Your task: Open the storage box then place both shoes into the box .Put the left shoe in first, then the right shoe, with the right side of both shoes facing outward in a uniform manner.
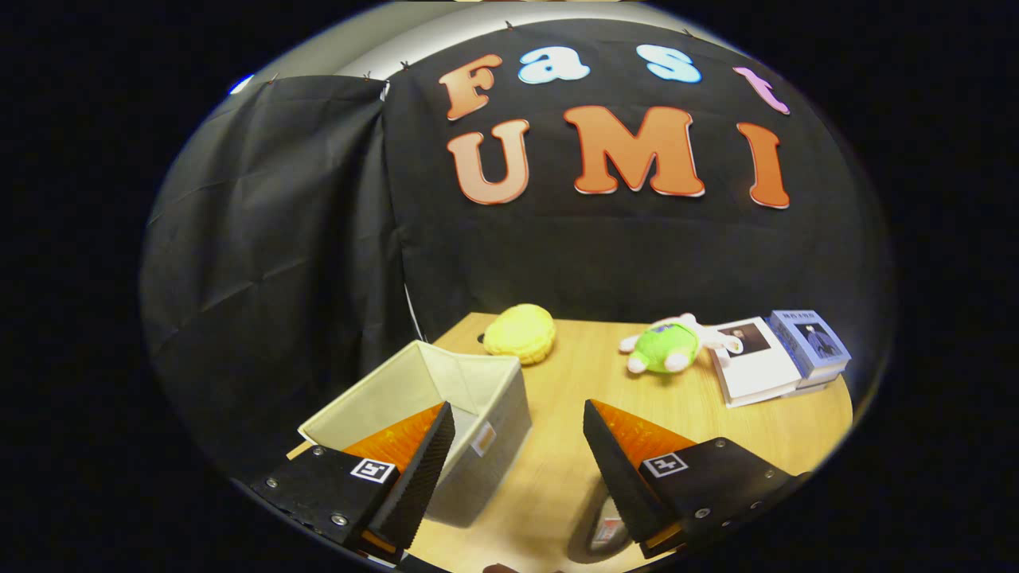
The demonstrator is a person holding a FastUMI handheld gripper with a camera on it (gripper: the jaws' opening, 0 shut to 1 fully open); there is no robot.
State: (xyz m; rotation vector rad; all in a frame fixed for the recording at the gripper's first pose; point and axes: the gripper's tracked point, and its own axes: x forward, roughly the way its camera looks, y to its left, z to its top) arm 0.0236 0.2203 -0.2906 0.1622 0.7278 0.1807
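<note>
An open grey fabric storage box (478,398) with a pale lining stands on the wooden table, under and just ahead of my left finger. My gripper (519,418) hangs above the table with its fingers spread wide and nothing between them. Below the right finger, close in, a dark rounded thing with a small label (609,532) pokes out; it may be a shoe, but most of it is hidden.
Beyond the fingers lie a yellow bun-shaped plush (520,333), a green and white soft toy (669,346) and a small stack of books (776,358) at the far right. The wooden table (569,430) is backed by black cloth.
</note>
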